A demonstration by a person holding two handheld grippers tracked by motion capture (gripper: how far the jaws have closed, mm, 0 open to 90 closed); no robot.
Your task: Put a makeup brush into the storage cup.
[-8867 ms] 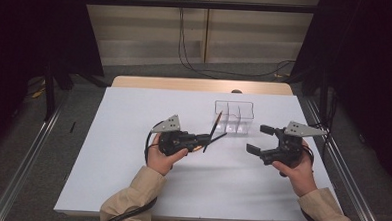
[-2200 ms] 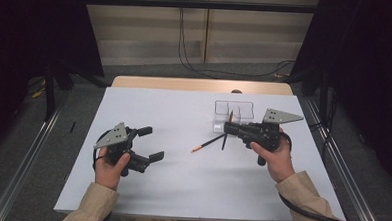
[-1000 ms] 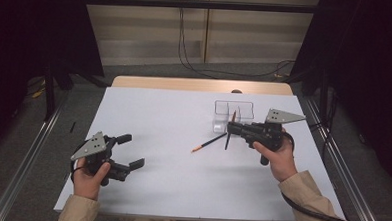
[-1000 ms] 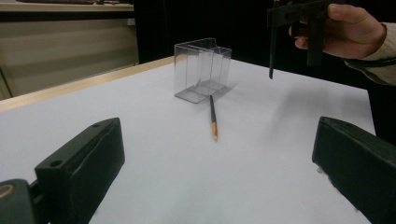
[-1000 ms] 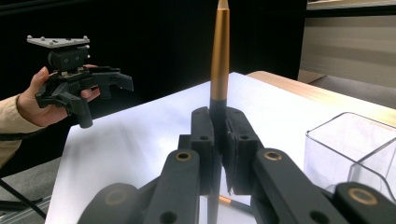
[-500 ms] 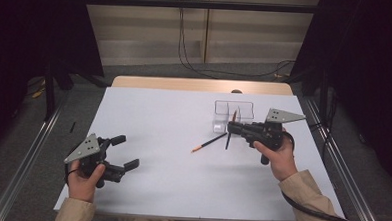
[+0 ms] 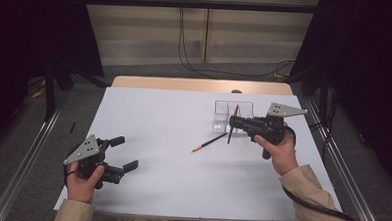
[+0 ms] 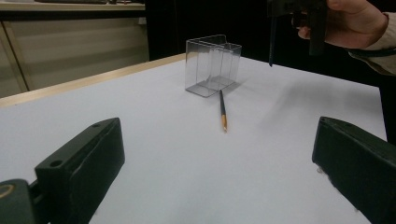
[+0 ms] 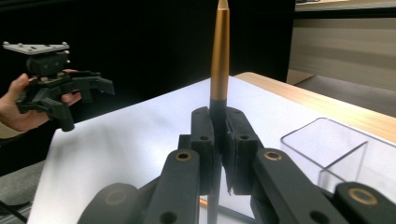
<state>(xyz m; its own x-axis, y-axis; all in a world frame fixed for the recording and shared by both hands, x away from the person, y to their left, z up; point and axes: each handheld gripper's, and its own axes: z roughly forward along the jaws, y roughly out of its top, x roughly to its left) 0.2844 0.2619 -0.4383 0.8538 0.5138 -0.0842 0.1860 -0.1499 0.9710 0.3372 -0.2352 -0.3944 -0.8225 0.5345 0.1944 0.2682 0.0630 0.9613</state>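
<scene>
My right gripper (image 7: 233,123) hovers next to a clear two-compartment box (image 7: 233,113), shut on a black pencil with an orange end (image 7: 231,128) that stands nearly upright. In the right gripper view the pencil (image 9: 219,56) rises between the closed jaws of that gripper (image 9: 218,126). A second pencil (image 7: 210,141) lies flat on the white table, left of the box; in the left gripper view this pencil (image 8: 222,109) lies ahead. My left gripper (image 7: 124,152) is open and holds nothing, near the table's front left.
The white sheet (image 7: 173,124) covers the table, with a wooden strip (image 7: 200,84) along the far edge. Metal rails (image 7: 341,172) run along both sides. Cables lie on the floor beyond the table. The box (image 8: 212,65) holds nothing.
The left gripper has drawn back from the table's middle to the front left, jaws open. The right gripper took a pencil and has since stayed by the box.
</scene>
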